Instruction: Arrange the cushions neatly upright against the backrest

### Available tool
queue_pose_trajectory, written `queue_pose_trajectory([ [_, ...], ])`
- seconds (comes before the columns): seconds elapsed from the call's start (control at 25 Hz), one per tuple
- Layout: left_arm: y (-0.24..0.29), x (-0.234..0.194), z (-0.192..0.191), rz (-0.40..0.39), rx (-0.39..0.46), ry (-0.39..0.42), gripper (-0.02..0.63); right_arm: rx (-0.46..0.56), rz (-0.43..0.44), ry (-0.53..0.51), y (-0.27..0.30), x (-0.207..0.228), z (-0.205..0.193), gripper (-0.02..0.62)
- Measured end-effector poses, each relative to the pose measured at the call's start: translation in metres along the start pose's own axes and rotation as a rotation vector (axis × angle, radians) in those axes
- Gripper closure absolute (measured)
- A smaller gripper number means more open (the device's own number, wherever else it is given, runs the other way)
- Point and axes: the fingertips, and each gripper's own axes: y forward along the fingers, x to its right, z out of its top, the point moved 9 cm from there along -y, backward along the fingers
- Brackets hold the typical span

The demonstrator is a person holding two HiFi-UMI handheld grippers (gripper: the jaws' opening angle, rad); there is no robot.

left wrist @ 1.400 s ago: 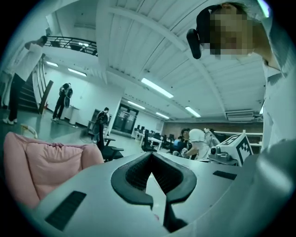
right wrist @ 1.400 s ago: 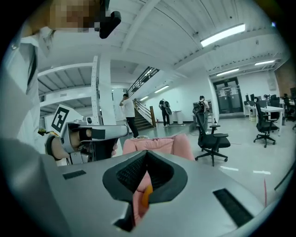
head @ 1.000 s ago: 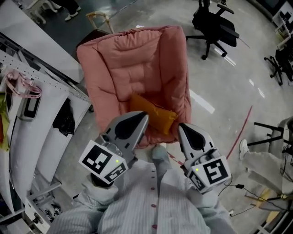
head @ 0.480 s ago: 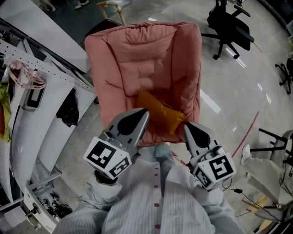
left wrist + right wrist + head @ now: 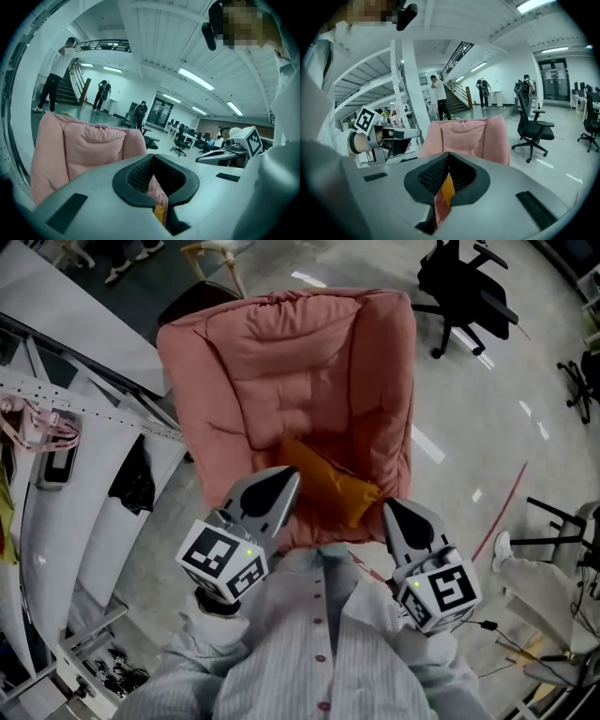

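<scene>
A pink padded armchair point(image 5: 291, 362) stands in front of me, its backrest at the far end. One orange cushion point(image 5: 328, 486) lies flat and skewed on the seat, near the right arm. My left gripper point(image 5: 286, 476) is shut and empty, its tip over the seat's front edge just left of the cushion. My right gripper point(image 5: 389, 508) is also shut and empty, at the chair's front right corner, clear of the cushion. The left gripper view shows the closed left gripper point(image 5: 152, 161) aimed at the armchair point(image 5: 84, 145). The right gripper view shows the closed right gripper point(image 5: 447, 161) below the armchair point(image 5: 468, 136).
White racking point(image 5: 84, 474) with hanging items runs along the chair's left side. Black office chairs point(image 5: 464, 287) stand on the glossy floor at the far right. A person's legs point(image 5: 539, 568) and cables are at the right edge. People stand by a far staircase point(image 5: 459, 101).
The head camera has shifted a little, so the chair sits slightly differently in view. Both grippers stay shut at the chair's front edge. The cushion has not moved.
</scene>
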Motion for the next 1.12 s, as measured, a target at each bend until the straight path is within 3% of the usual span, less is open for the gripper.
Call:
queue_pose_trajectory([
  [0.36, 0.036, -0.048, -0.032, -0.024, -0.095, -0.010, 0.595, -0.067, -0.087, 0.026, 0.047, 0.021, -0.022, 0.581],
  [0.72, 0.062, -0.100, -0.087, -0.027, -0.199, -0.062, 0.595, -0.194, -0.138, 0.060, 0.091, 0.035, -0.084, 0.580],
  [1.12, 0.101, -0.127, -0.149, -0.035, -0.316, -0.088, 0.594, -0.323, -0.185, 0.118, 0.121, 0.061, -0.153, 0.577],
])
